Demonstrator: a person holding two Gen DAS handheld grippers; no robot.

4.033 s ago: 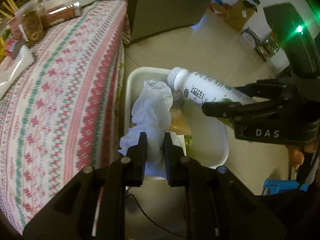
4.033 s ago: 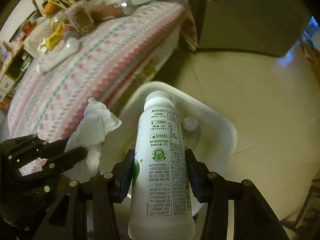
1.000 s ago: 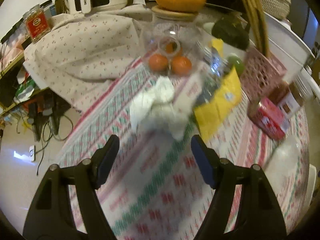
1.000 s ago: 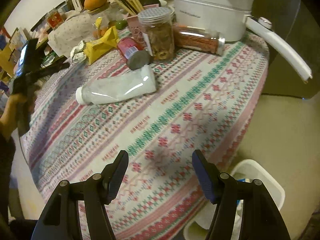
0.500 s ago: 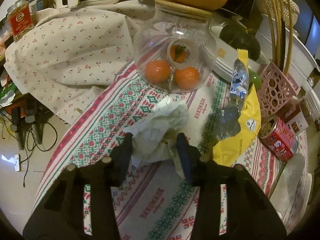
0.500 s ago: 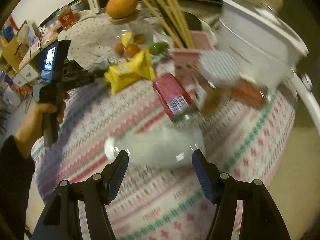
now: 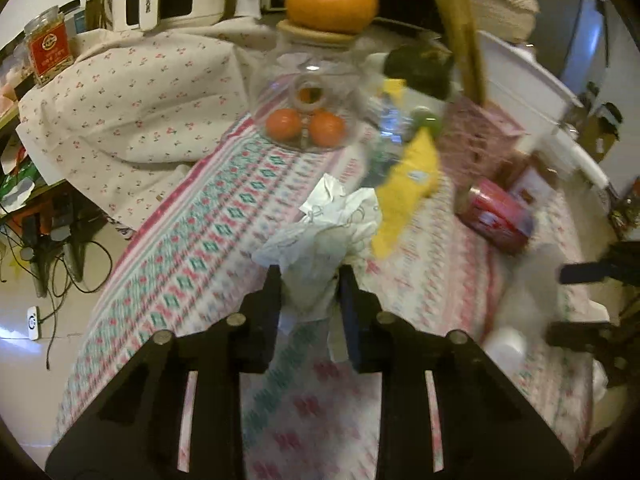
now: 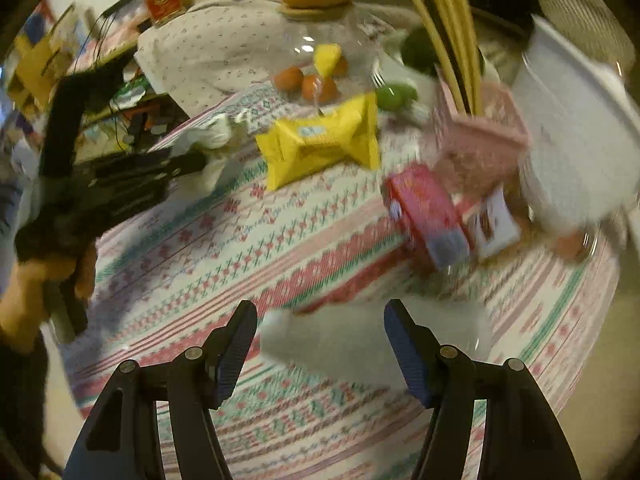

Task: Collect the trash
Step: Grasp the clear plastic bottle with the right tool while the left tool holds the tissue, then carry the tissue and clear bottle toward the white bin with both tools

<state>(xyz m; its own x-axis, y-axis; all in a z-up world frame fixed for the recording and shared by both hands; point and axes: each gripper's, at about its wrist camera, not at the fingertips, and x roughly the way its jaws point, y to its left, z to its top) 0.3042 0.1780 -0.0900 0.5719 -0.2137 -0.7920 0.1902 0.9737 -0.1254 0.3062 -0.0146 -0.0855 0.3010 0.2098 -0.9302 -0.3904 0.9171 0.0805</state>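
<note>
White tissue (image 7: 320, 236), crumpled and soft, sits pinched between my left gripper's (image 7: 310, 294) nearly closed jaws, low over the tablecloth (image 7: 192, 256). I judge that pickup done; next it needs lifting clear and carrying to a bin, which I can't see. My right gripper (image 8: 320, 344) is wide open, holding nothing, straddling a blurred pale bottle (image 8: 360, 344) lying on its side; closing squarely on it comes next. Farther back lies a yellow wrapper (image 8: 320, 140).
</note>
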